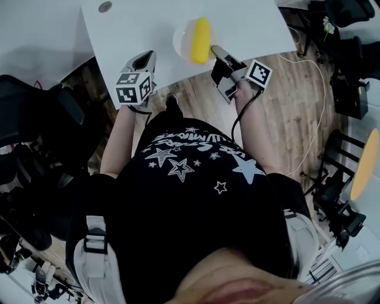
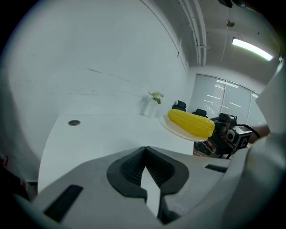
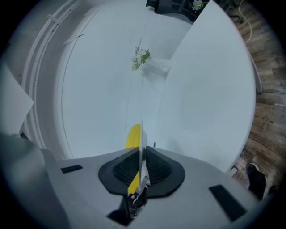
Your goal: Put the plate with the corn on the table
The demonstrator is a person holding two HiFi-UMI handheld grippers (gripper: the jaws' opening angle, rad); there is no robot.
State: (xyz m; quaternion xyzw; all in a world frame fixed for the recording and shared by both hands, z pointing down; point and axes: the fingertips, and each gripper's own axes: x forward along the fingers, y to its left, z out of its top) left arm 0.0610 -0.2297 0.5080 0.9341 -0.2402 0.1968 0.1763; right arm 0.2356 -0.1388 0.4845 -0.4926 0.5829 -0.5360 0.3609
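A white plate (image 1: pixel 183 37) carrying a yellow corn cob (image 1: pixel 200 40) is over the near part of the white table (image 1: pixel 136 29). My right gripper (image 1: pixel 217 53) is shut on the plate's near rim. In the right gripper view the plate (image 3: pixel 141 134) shows edge-on between the pads, with the corn (image 3: pixel 133 136) to its left. From the left gripper view the plate (image 2: pixel 178 130) looks slightly raised near the table's right edge, with the corn (image 2: pixel 191 123) lying on it. My left gripper (image 1: pixel 145 58) is at the table's front edge, shut and holding nothing.
A small white vase with green sprigs (image 2: pixel 152 105) stands at the table's far side. A round grommet (image 1: pixel 105 7) sits in the tabletop at the left. Dark chairs (image 1: pixel 35 113) flank the wooden floor (image 1: pixel 291 107), where a cable (image 1: pixel 317 89) trails.
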